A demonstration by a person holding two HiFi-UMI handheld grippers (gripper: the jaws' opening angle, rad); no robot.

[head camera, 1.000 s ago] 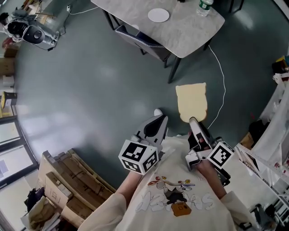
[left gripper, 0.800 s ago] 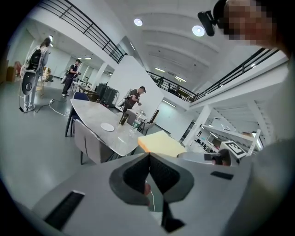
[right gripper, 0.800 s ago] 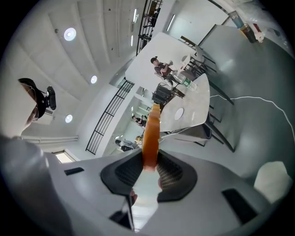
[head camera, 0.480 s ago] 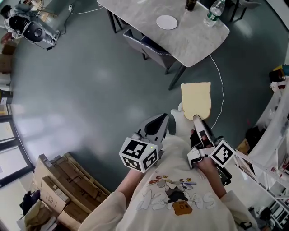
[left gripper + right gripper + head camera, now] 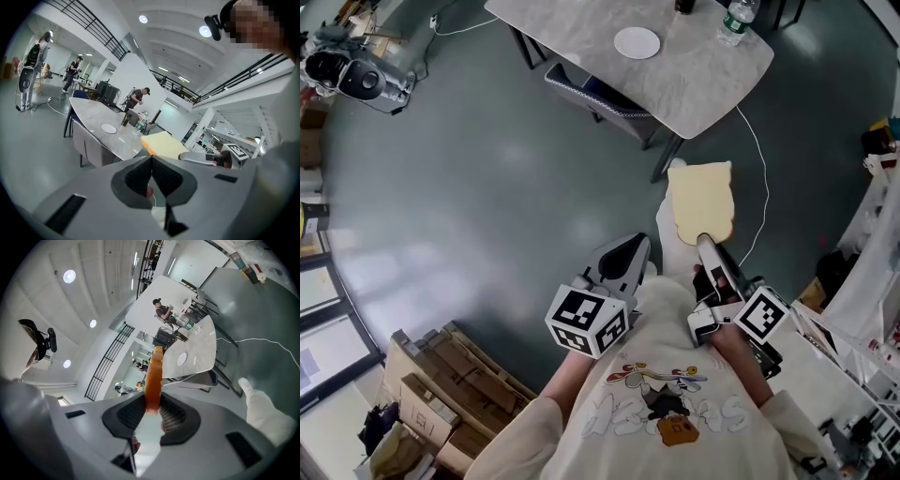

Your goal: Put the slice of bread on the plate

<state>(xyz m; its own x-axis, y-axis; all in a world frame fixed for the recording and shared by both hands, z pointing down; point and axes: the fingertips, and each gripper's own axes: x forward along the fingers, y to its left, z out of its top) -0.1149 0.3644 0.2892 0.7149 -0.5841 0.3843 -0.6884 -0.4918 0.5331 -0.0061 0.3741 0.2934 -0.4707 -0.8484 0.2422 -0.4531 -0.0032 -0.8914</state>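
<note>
A pale slice of bread (image 5: 701,202) sticks out flat from my right gripper (image 5: 705,242), which is shut on its near edge. In the right gripper view the bread (image 5: 153,376) shows edge-on between the right gripper's (image 5: 151,408) pads. My left gripper (image 5: 623,258) hovers beside it on the left, shut with nothing in it; its jaws meet in the left gripper view (image 5: 151,159). The small white plate (image 5: 637,42) lies on the marble table (image 5: 581,28) ahead, also seen as a plate (image 5: 108,129) and plate (image 5: 181,358). Both grippers are over the floor, short of the table.
A water bottle (image 5: 737,21) and a dark cup stand on the table's right end. A grey chair (image 5: 600,94) is tucked under the near side. A white cable (image 5: 761,159) runs across the floor. Cardboard boxes (image 5: 441,394) are stacked at lower left. The person's white shoe (image 5: 677,169) is under the bread.
The person has stepped towards the table, carrying both grippers and the bread forward. A white shoe and leg have come forward under the bread. The grips are unchanged.
</note>
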